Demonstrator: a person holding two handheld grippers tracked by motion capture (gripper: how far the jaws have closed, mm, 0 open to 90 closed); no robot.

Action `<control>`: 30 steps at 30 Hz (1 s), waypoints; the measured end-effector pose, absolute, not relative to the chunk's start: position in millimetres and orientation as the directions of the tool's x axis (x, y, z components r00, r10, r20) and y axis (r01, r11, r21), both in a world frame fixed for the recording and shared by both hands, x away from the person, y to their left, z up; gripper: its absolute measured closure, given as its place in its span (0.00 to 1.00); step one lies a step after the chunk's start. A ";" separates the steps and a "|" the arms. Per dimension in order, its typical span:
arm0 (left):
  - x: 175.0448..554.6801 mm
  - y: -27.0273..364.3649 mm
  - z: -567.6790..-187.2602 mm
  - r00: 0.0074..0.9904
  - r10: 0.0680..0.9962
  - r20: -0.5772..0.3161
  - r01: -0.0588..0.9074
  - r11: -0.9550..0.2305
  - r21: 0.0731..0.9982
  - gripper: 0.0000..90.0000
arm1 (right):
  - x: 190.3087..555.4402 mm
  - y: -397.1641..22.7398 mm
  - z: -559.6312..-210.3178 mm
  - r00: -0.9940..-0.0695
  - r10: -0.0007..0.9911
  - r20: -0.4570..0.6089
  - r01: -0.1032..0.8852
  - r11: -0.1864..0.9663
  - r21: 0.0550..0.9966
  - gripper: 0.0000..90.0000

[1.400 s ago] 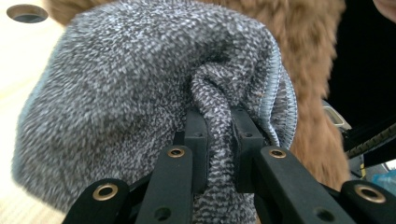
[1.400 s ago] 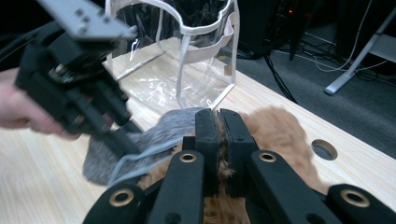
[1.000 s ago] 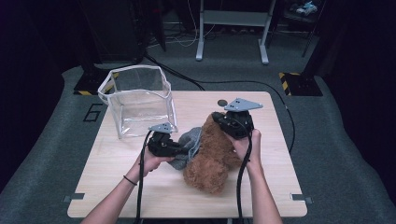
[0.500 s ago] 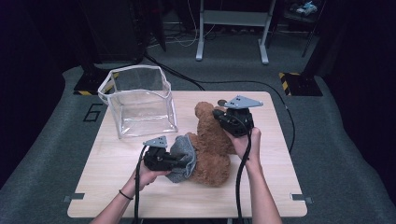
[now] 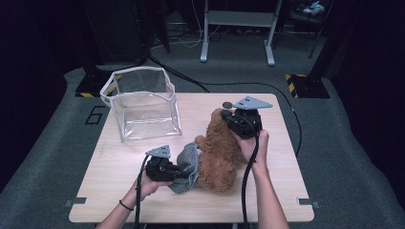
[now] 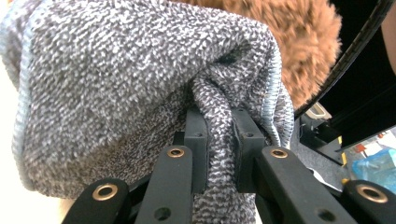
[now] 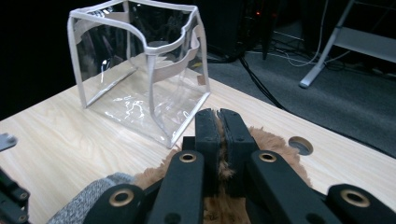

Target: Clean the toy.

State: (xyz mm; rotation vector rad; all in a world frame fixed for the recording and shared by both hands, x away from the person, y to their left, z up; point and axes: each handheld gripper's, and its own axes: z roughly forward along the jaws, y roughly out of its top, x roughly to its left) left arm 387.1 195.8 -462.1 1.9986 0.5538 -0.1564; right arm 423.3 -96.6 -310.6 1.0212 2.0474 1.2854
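In the high view, a brown teddy bear [image 5: 220, 152] is lying on the wooden table [image 5: 119, 167] right of a clear plastic bag [image 5: 142, 102], and a grey knitted garment [image 5: 188, 164] is hanging off its lower end; the left gripper [image 5: 179, 171] is gripping that garment, while the right gripper [image 5: 234, 119] is pinching the bear's upper end. In the left gripper view, the jaws are clamping a bunched fold of the garment [image 6: 140, 84], with the bear's fur [image 6: 299, 42] beyond. In the right gripper view, the jaws are squeezing together on a tuft of fur [image 7: 275, 140], the bag [image 7: 140, 70] standing well ahead. Both things look soft, light and stretchy, so gathered cloth and a thick tuft are probably the surest holds.
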 end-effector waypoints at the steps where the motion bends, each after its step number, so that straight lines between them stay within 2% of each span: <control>1: 386.1 196.5 -461.9 0.886 0.319 -0.336 0.445 -0.385 0.809 0.89 | 422.9 -97.6 -310.6 -0.575 0.818 -0.024 0.330 0.259 0.908 0.97; 8: 380.7 202.7 -457.4 0.890 0.324 -0.321 0.433 -0.382 0.816 0.89 | 426.1 -102.4 -313.0 -0.523 0.852 0.004 0.369 0.222 0.902 0.97; 13: 381.5 211.5 -449.6 0.878 0.365 -0.310 0.436 -0.340 0.833 0.89 | 426.9 -102.1 -314.5 -0.515 0.857 -0.002 0.377 0.229 0.897 0.97; 20: 390.5 224.4 -431.2 0.842 0.474 -0.258 0.418 -0.270 0.868 0.89 | 426.9 -105.4 -317.2 -0.506 0.863 0.010 0.389 0.218 0.895 0.97; 30: 410.4 236.5 -411.6 0.753 0.626 -0.201 0.433 -0.243 0.868 0.89 | 425.5 -108.3 -320.2 -0.511 0.859 0.031 0.402 0.207 0.892 0.97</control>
